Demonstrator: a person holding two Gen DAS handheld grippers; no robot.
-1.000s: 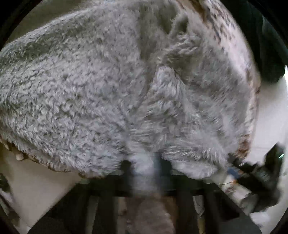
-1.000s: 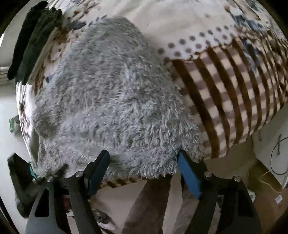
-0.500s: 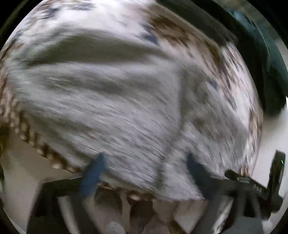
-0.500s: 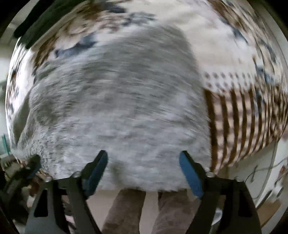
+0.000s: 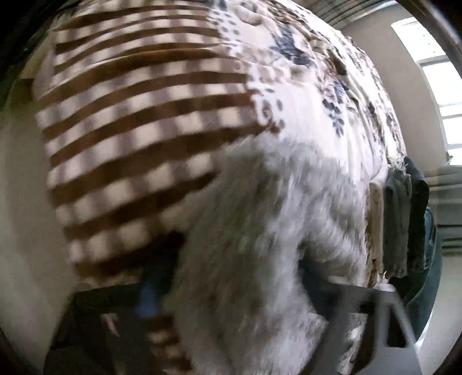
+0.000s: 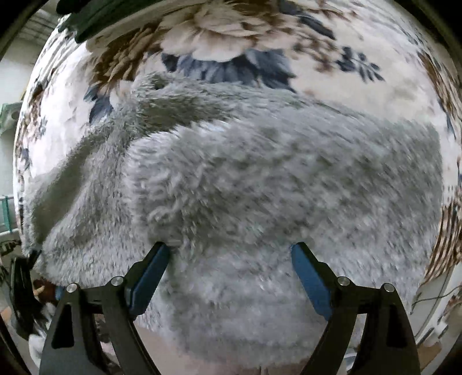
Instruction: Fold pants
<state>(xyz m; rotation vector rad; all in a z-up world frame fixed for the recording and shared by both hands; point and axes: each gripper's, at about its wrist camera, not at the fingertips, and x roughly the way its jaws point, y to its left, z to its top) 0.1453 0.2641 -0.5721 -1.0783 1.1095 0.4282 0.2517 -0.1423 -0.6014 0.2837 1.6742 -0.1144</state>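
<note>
The grey fluffy pants (image 6: 245, 187) lie folded on a bed with a flowered and striped blanket (image 6: 245, 34). My right gripper (image 6: 231, 259) is open, its blue-padded fingers spread just over the near part of the pants. In the left wrist view the pants (image 5: 254, 245) fill the lower middle, blurred. My left gripper (image 5: 228, 288) is open, with the pants' edge between its wide-spread fingers. The left finger pad (image 5: 148, 291) is blurred.
The blanket's brown striped part (image 5: 138, 129) hangs over the bed's edge at the left. Dark clothes (image 5: 404, 225) lie piled at the right bed edge near a window (image 5: 439, 86). Dark clothing (image 6: 109, 14) lies at the far end of the bed.
My left gripper let go of the pants, opened and swung round toward the striped side of the bed. My right gripper moved forward over the pants and stayed open.
</note>
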